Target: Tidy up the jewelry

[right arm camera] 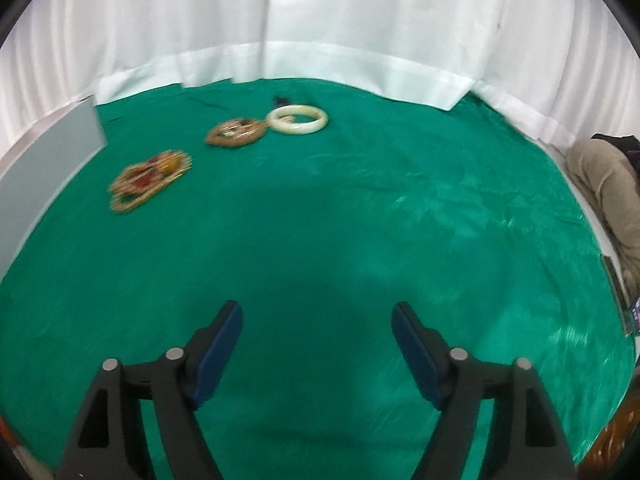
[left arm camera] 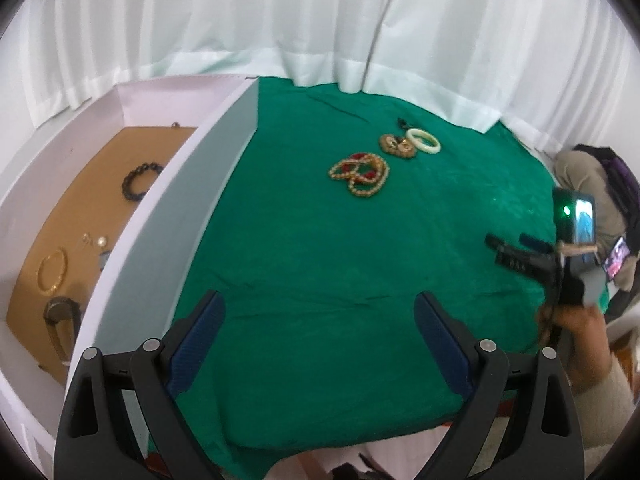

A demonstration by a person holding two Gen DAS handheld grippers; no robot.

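On the green cloth (left arm camera: 320, 260) lie a gold and red bead necklace (left arm camera: 359, 174) (right arm camera: 149, 180), a gold ornate piece (left arm camera: 397, 146) (right arm camera: 236, 133) and a white bangle (left arm camera: 423, 140) (right arm camera: 298, 119), with a small dark item (left arm camera: 401, 121) behind them. A white box (left arm camera: 176, 184) at the left has a brown floor holding a dark bead bracelet (left arm camera: 140, 181), a gold bangle (left arm camera: 52, 274), small earrings (left arm camera: 94, 240) and a dark ring-like piece (left arm camera: 60, 310). My left gripper (left arm camera: 320, 320) is open and empty over the cloth beside the box wall. My right gripper (right arm camera: 318, 328) (left arm camera: 508, 242) is open and empty over the cloth.
White curtains (right arm camera: 320, 32) hang behind the table. The box's grey wall (right arm camera: 52, 148) stands at the left edge. A person in beige (left arm camera: 588, 184) sits at the far right, with a phone (left arm camera: 616, 258) near the table edge.
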